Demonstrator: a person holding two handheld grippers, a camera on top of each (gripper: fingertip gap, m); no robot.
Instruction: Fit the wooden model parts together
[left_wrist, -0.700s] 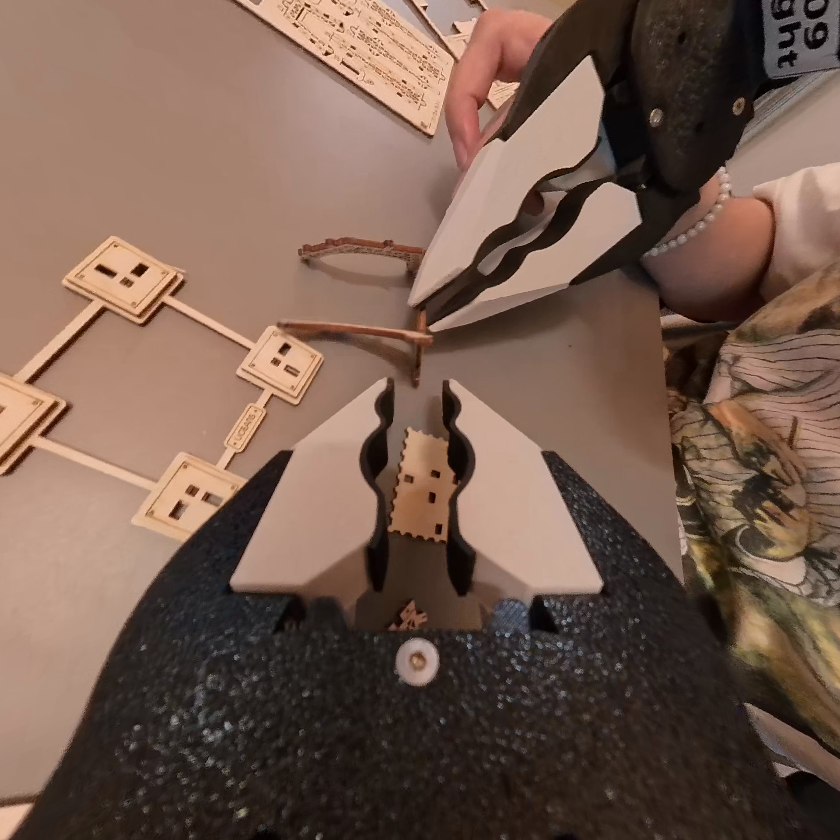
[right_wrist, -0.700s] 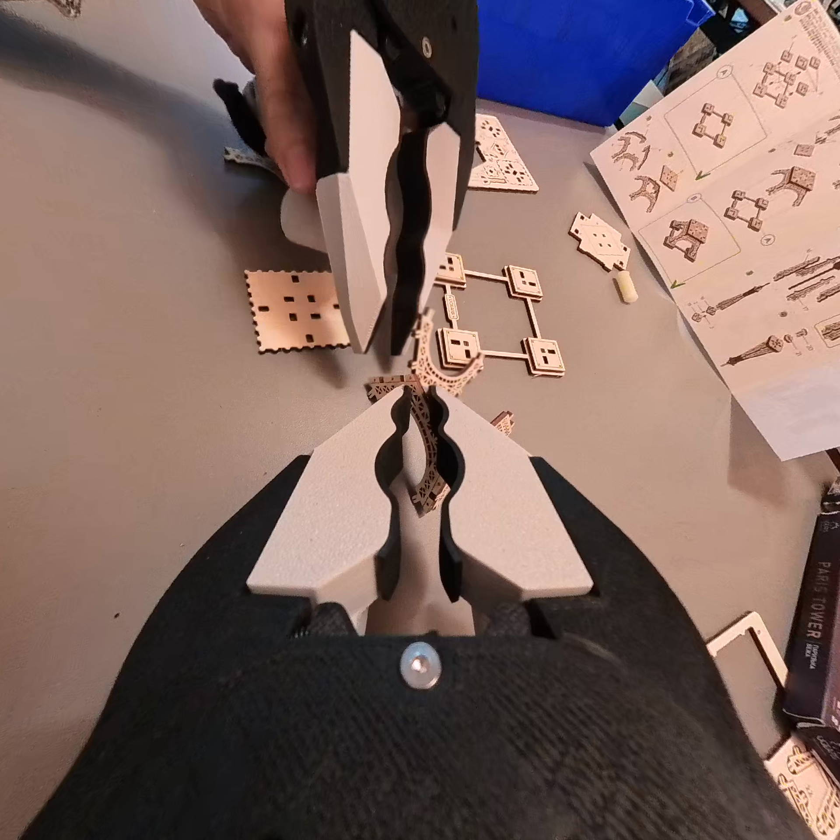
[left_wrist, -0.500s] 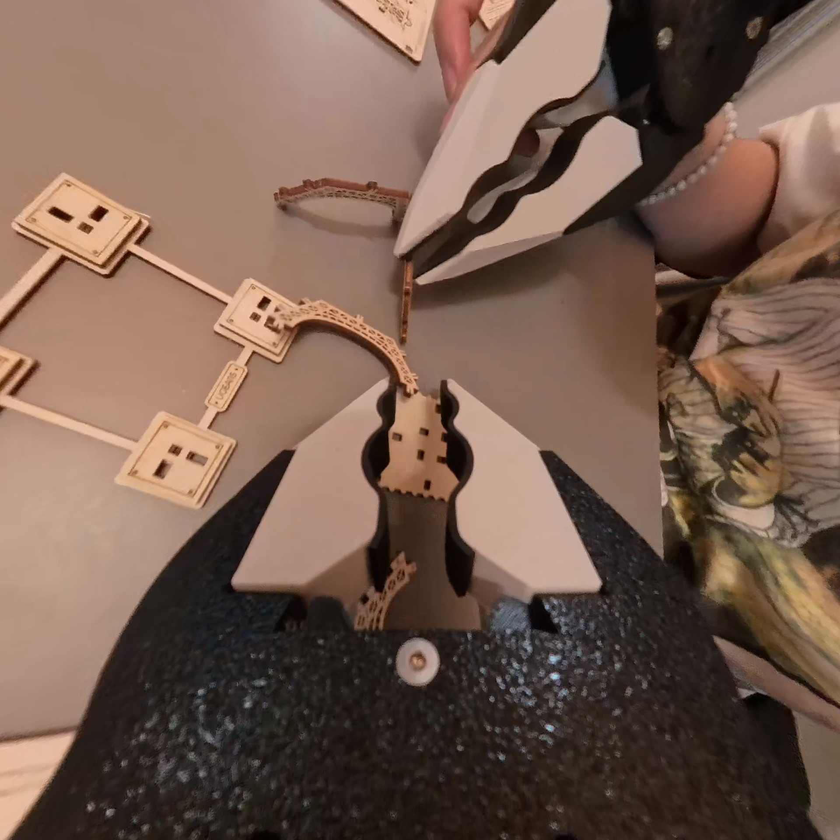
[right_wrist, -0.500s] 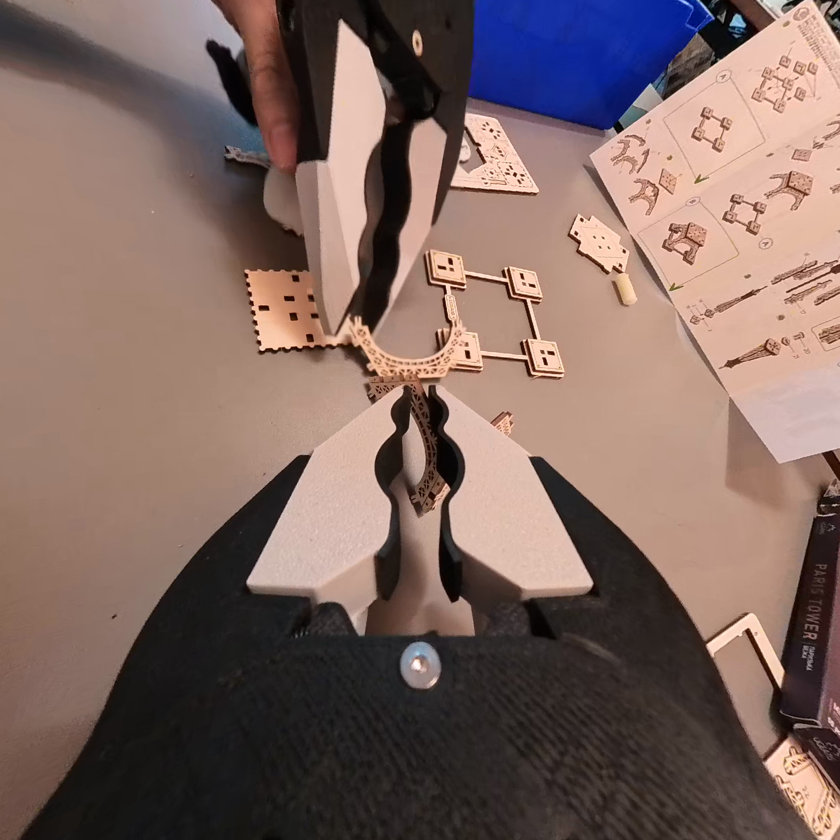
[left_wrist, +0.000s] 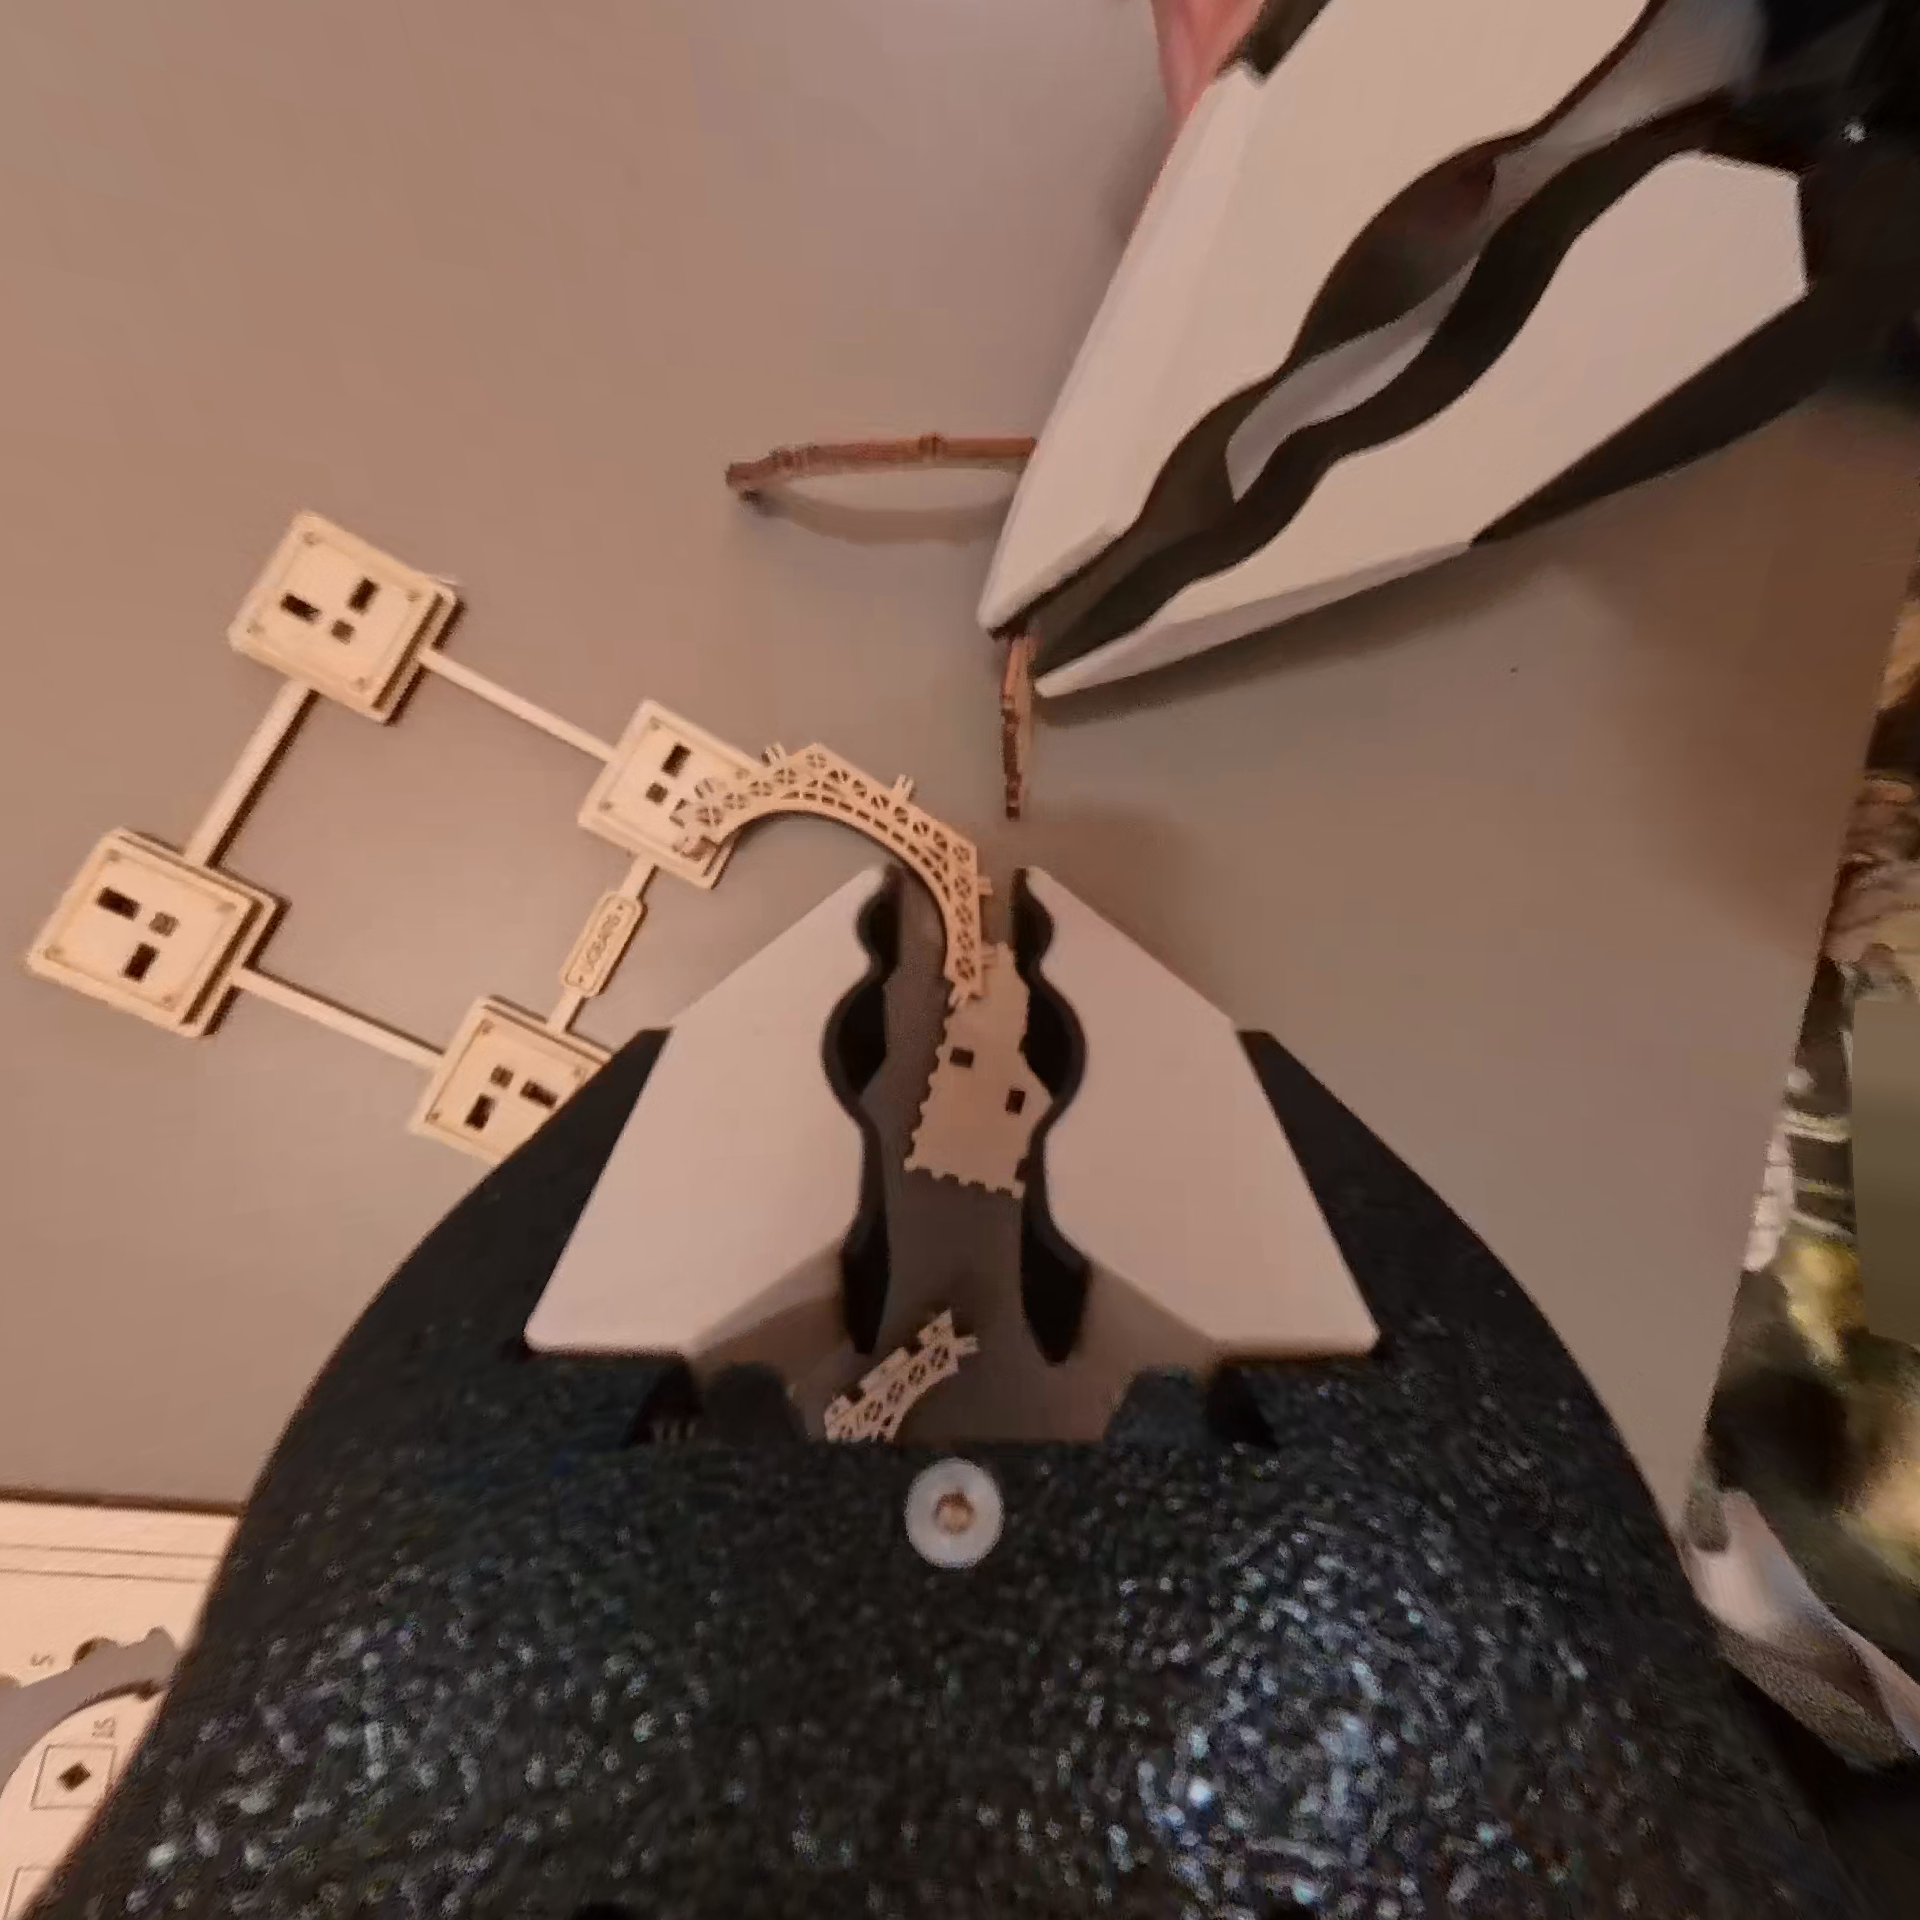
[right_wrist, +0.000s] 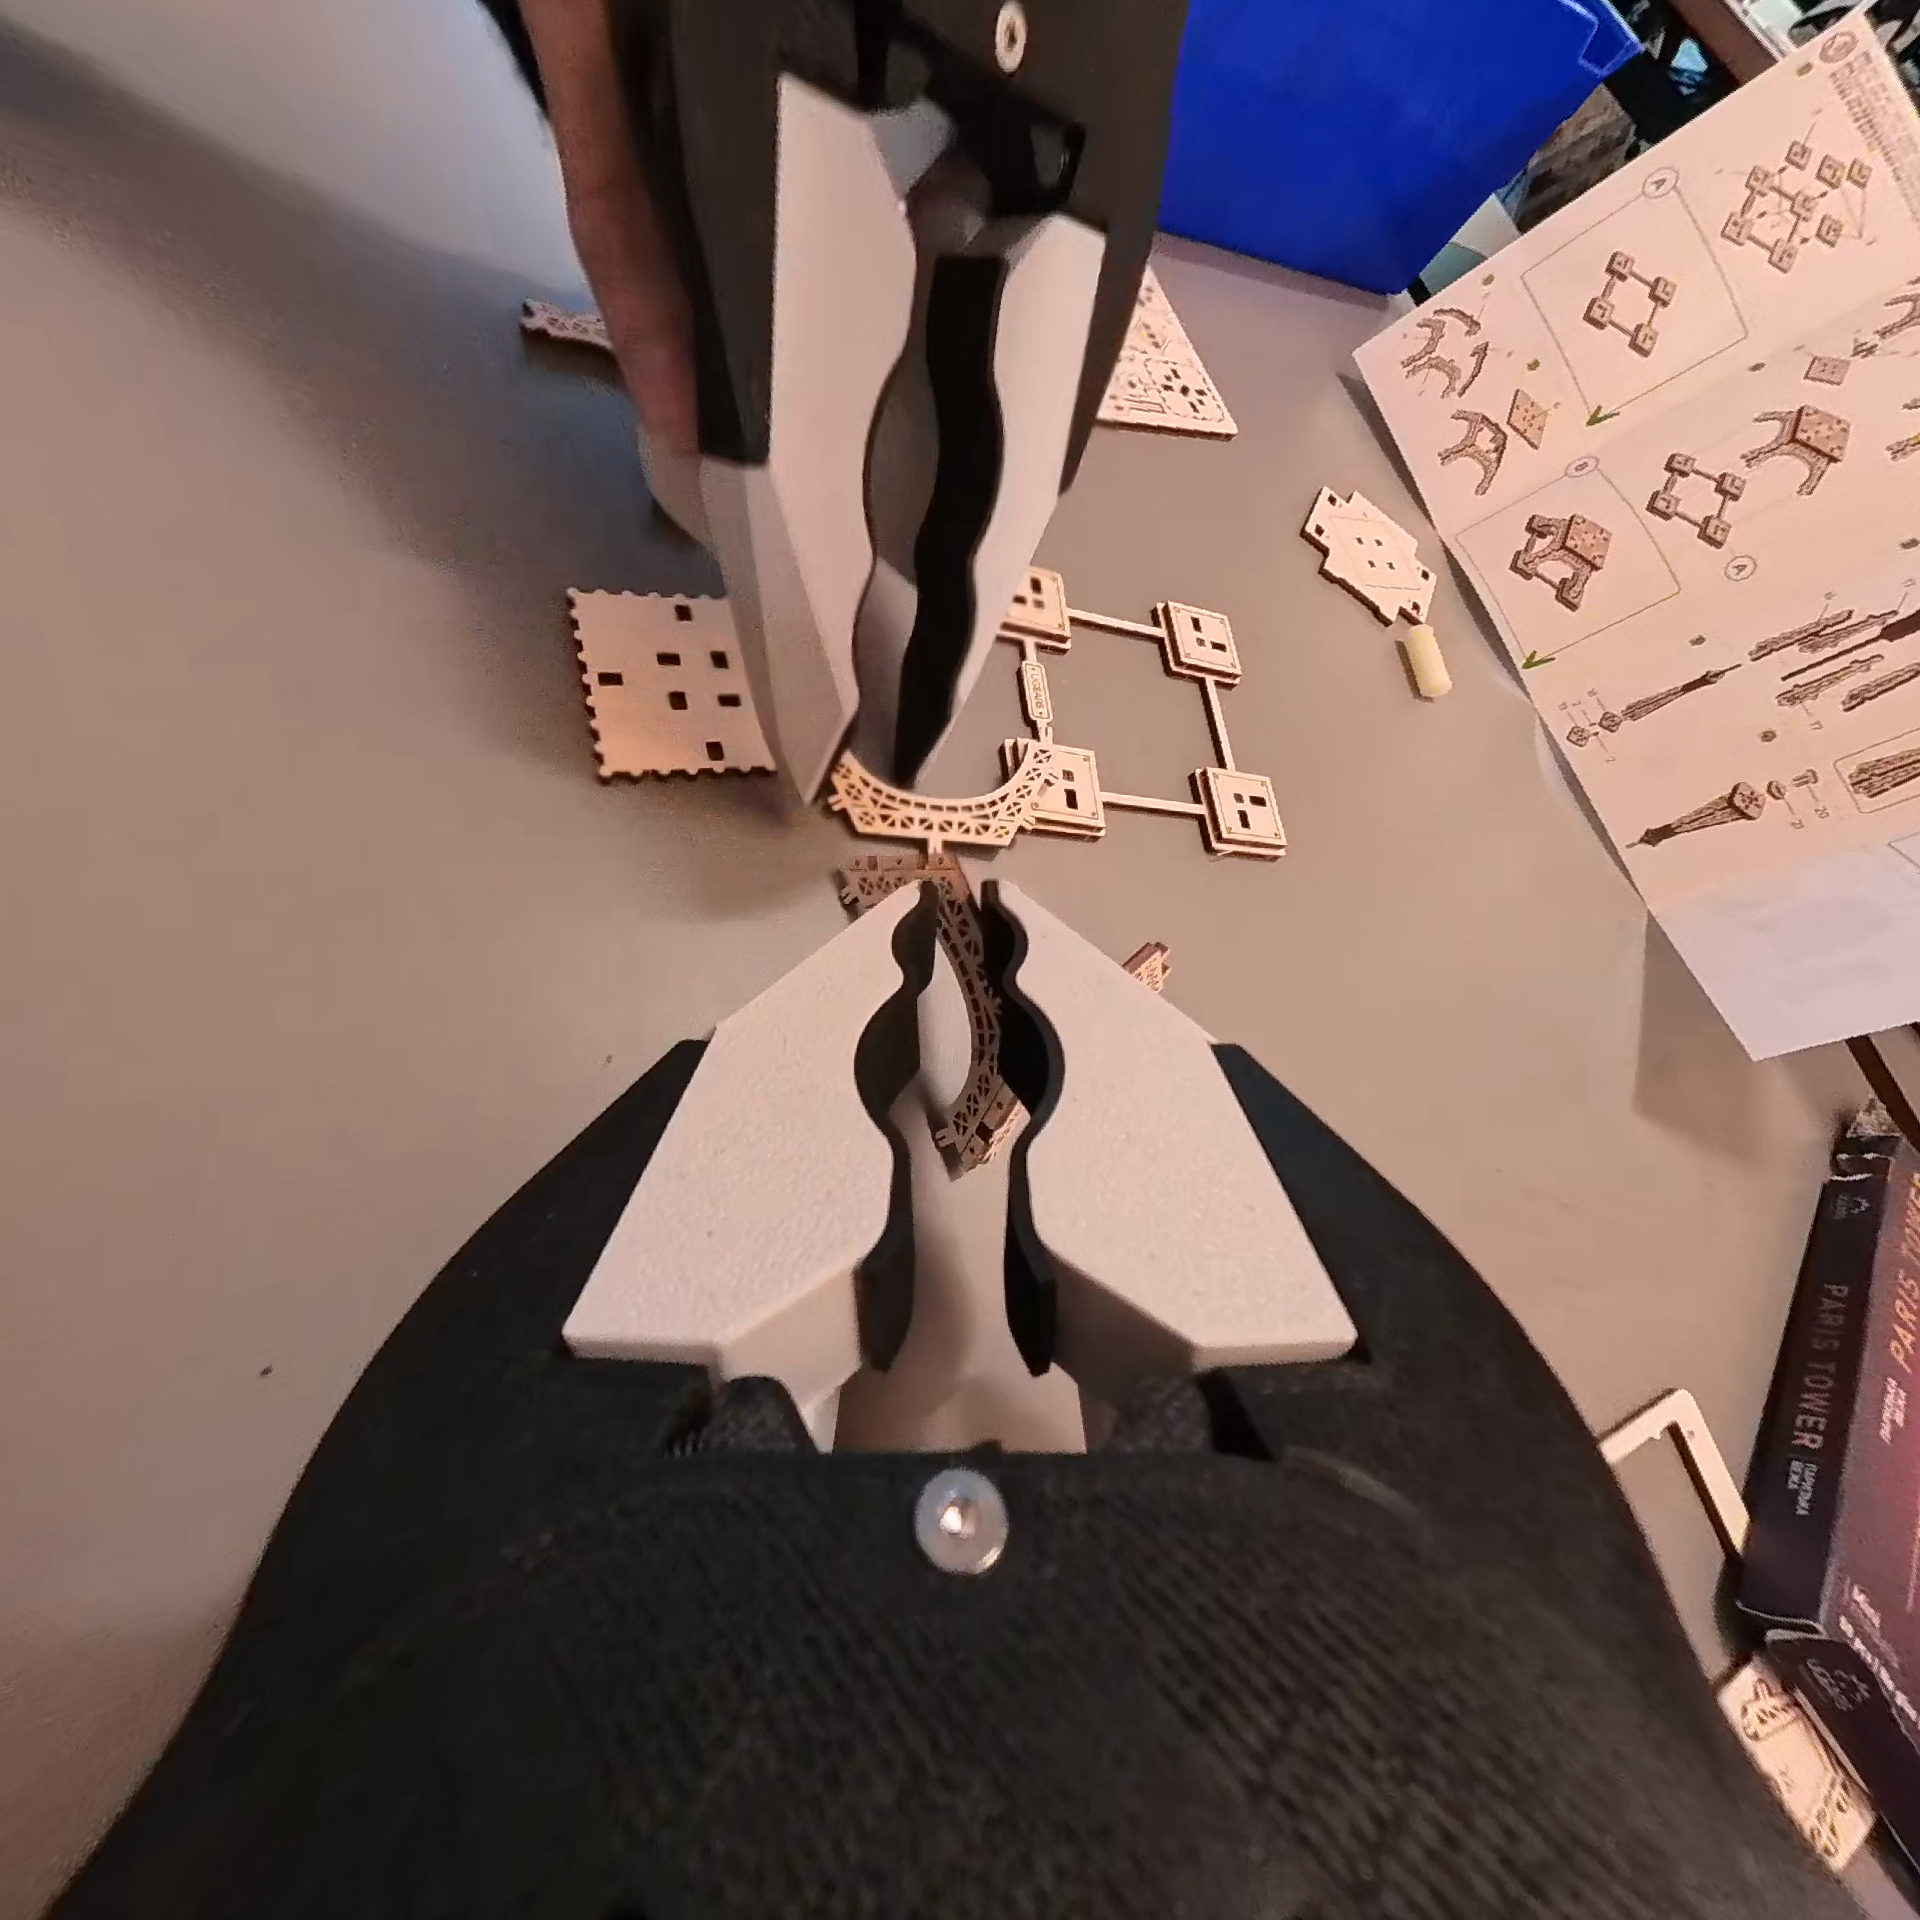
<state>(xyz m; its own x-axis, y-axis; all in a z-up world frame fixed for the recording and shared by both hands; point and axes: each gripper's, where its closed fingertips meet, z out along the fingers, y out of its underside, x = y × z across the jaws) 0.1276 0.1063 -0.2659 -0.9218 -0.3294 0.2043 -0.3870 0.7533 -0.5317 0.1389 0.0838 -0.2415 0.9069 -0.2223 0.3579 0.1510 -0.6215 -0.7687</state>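
My left gripper (left_wrist: 954, 885) is shut on one end of a pale lattice arch (left_wrist: 831, 800), which reaches left over a corner pad of the flat base frame (left_wrist: 343, 613). A square holed plate (left_wrist: 977, 1101) lies on the table below its fingers. My right gripper (right_wrist: 951, 896) is shut on a second lattice arch (right_wrist: 977, 1023), seen edge-on in the left wrist view (left_wrist: 1013, 727). In the right wrist view the left gripper (right_wrist: 868, 774) comes down from above, and its arch (right_wrist: 935, 810) meets the top of mine at my fingertips. The square plate (right_wrist: 665, 686) and base frame (right_wrist: 1200, 644) lie behind.
An instruction sheet (right_wrist: 1714, 468), a blue bin (right_wrist: 1351, 135) and a dark box (right_wrist: 1849, 1403) sit to the right. A diamond plate (right_wrist: 1371, 556), a small peg (right_wrist: 1425, 660) and a third arch (left_wrist: 883, 452) lie on the table. A person's sleeve (left_wrist: 1818, 1039) is at the right. My hands' fingertips stand some 4 centimeters from each other. The left tips stand about 4 centimeters off the square plate (right_wrist: 665, 686).
The arch at my left gripper's tips has swung from edge-on to face-on and now spans towards the base frame. The left gripper has come closer to the right gripper's arch.
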